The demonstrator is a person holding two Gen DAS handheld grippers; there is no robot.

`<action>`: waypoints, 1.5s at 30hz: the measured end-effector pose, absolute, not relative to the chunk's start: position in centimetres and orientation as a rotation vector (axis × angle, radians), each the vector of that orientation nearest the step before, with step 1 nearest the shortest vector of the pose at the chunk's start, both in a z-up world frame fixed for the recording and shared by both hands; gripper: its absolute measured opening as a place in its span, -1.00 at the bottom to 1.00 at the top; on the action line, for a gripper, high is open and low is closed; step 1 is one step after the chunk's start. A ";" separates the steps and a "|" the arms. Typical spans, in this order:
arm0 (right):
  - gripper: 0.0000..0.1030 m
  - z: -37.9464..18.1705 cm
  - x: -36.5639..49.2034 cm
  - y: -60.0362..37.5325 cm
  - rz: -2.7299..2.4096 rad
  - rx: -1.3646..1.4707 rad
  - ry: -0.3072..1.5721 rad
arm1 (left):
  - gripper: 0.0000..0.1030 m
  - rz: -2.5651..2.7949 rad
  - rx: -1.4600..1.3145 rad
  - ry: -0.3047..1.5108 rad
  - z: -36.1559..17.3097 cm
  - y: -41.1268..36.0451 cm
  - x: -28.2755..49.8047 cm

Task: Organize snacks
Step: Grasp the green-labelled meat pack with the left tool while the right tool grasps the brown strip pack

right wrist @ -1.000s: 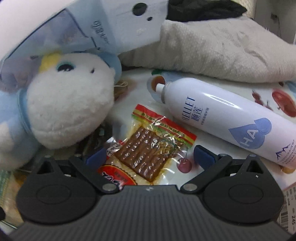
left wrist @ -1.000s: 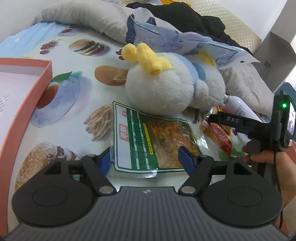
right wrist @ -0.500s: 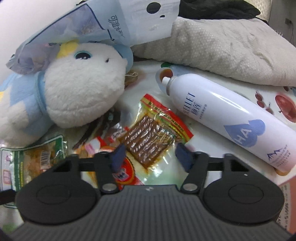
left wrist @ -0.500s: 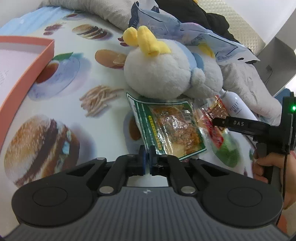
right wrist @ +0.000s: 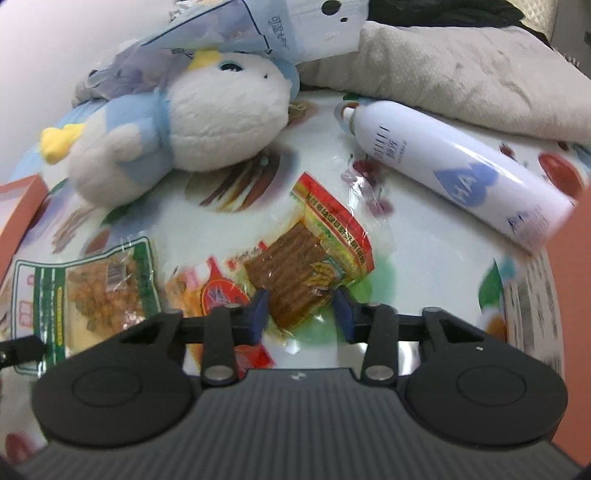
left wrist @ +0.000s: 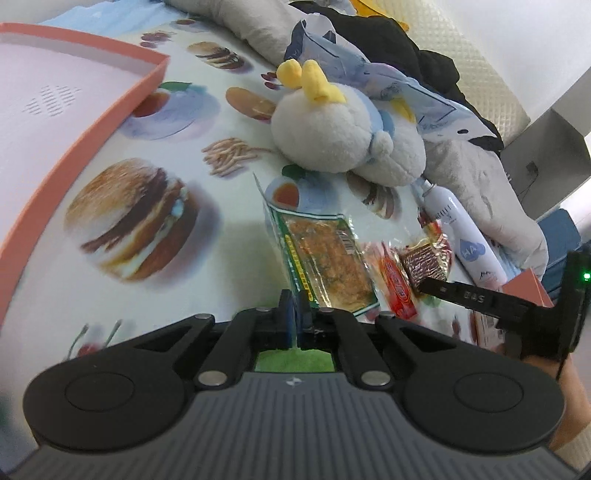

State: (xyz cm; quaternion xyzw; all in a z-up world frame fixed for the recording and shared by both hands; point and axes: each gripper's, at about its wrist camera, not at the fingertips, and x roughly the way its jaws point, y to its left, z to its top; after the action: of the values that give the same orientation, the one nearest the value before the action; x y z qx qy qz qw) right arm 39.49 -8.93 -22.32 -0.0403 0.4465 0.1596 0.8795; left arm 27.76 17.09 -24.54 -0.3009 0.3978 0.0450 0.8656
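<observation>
Both tools, wide earlier, now clamped: left tool (left wrist: 294,308) on green pkt (left wrist: 325,264), right tool (right wrist: 301,308) on red pkt (right wrist: 306,266)

Big pale-blue "HA" inside a heart-shaped emblem on the white spray can (right wrist: 461,173), sharpest from the right wrist, with a small brand word near its nozzle too blurred to spell out. Raised "DAS", seen upside down, on the black finger of the right tool (left wrist: 472,295). Korean-looking characters on the pale blue bag (right wrist: 295,33) and print on both snack packets, all too small to read.
</observation>
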 end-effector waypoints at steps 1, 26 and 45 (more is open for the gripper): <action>-0.61 -22.0 38.8 -9.3 0.338 -0.072 0.932 | -0.96 0.096 -0.635 0.831 -24.4 17.1 27.2; -0.89 -21.1 21.0 -15.0 0.379 0.059 1.017 | -0.94 0.043 -0.618 0.974 -23.0 12.5 14.2; -0.01 -19.9 16.0 -19.2 0.362 0.063 0.936 | 0.37 -0.224 -0.167 1.089 -18.9 4.2 11.2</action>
State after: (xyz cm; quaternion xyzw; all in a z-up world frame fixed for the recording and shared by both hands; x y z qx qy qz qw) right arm 16.01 -19.21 -19.93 0.0300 0.4484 0.1735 0.8763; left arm 11.17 4.16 -18.91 -0.0791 0.5164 -0.1060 0.8461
